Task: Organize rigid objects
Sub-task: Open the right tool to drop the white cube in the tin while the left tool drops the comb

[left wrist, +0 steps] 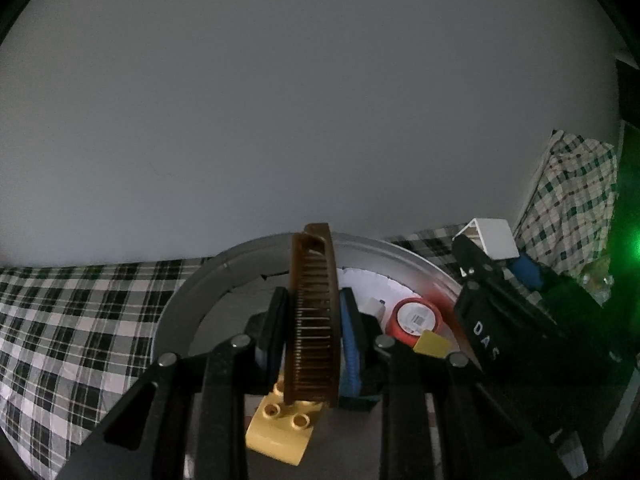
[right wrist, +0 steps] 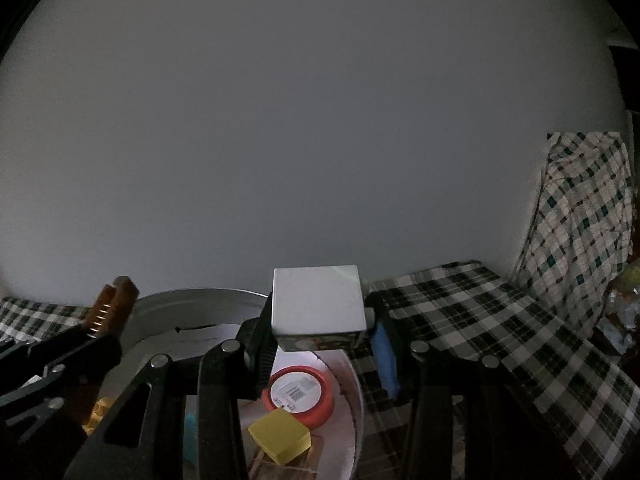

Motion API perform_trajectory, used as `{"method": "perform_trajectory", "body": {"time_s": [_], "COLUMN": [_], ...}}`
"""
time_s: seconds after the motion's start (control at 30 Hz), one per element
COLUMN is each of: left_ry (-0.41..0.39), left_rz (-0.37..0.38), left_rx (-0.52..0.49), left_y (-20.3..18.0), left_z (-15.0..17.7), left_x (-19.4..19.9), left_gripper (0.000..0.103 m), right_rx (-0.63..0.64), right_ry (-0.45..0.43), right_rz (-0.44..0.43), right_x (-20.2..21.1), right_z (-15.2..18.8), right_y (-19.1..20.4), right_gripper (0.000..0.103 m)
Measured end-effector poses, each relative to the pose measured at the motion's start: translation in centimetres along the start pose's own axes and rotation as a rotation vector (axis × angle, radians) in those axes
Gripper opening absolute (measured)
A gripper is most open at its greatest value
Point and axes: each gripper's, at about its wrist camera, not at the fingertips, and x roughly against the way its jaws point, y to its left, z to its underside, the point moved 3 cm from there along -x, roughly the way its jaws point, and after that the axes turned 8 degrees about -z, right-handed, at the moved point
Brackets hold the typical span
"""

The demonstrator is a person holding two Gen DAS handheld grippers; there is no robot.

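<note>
1. Left wrist view:
   - Comb (left wrist: 316, 316), brown, stands upright, clamped between the two fingers of the left gripper (left wrist: 314, 328).
   - Below the gripper sits a round grey tray (left wrist: 188, 300). It rests on a black-and-white checked cloth (left wrist: 72, 320) that spreads to the gripper's left.
   - A pale yellow toy brick (left wrist: 280, 428) lies in the tray just under the comb's lower end.
   - To the gripper's right in the tray are a red round tub (left wrist: 416, 316) and a yellow block (left wrist: 432, 344), touching each other.
   - Farther right is the right gripper (left wrist: 490, 254), holding a white box (left wrist: 494, 238).
   - A plain grey wall (left wrist: 300, 100) fills the space ahead, and checked fabric (left wrist: 572, 200) hangs at the far right.

2. Right wrist view:
   - The right gripper (right wrist: 320, 328) is clenched on the white box (right wrist: 318, 300), held up in front of the wall (right wrist: 300, 120).
   - Directly beneath the gripper the red round tub (right wrist: 300, 394) lies in the tray (right wrist: 192, 300), with the yellow block (right wrist: 280, 434) touching its near side.
   - To the gripper's left the left gripper (right wrist: 100, 328) holds the comb (right wrist: 114, 300); a bit of the toy brick (right wrist: 98, 412) shows under it.
   - The checked cloth (right wrist: 500, 340) runs off to the gripper's right, with the hanging checked fabric (right wrist: 588, 208) beyond.
</note>
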Motion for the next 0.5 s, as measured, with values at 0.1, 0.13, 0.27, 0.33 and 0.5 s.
{"method": "perform_trajectory", "body": {"time_s": [0.1,0.13,0.27,0.33,0.5], "left_ry": [0.024,0.031,0.071,0.092,0.126], "left_rz": [-0.007,-0.010,-0.026,-0.030,-0.050], "left_rx": [0.000,0.000,-0.005,-0.009,-0.022], "left_y": [0.0,0.0,0.1,0.2,0.3], "left_z": [-0.1,-0.1,0.0,0.2,0.4], "left_x": [-0.6,-0.7,-1.6,-2.0,-2.8], "left_gripper": [0.024,0.024,0.024,0.024,0.024], "right_rx": [0.005,0.001,0.001,0.000,0.001], "right_ry": [0.013,0.020,0.039,0.057,0.084], "right_rz": [-0.007,-0.015,-0.025,-0.036,-0.047], "right_x": [-0.2,-0.3,-0.6,-0.8,-1.3], "right_z": [0.0,0.1,0.2,0.3,0.6], "right_y": [0.1,0.1,0.2,0.4,0.5], "right_gripper": [0.045,0.045,0.045,0.045,0.045]}}
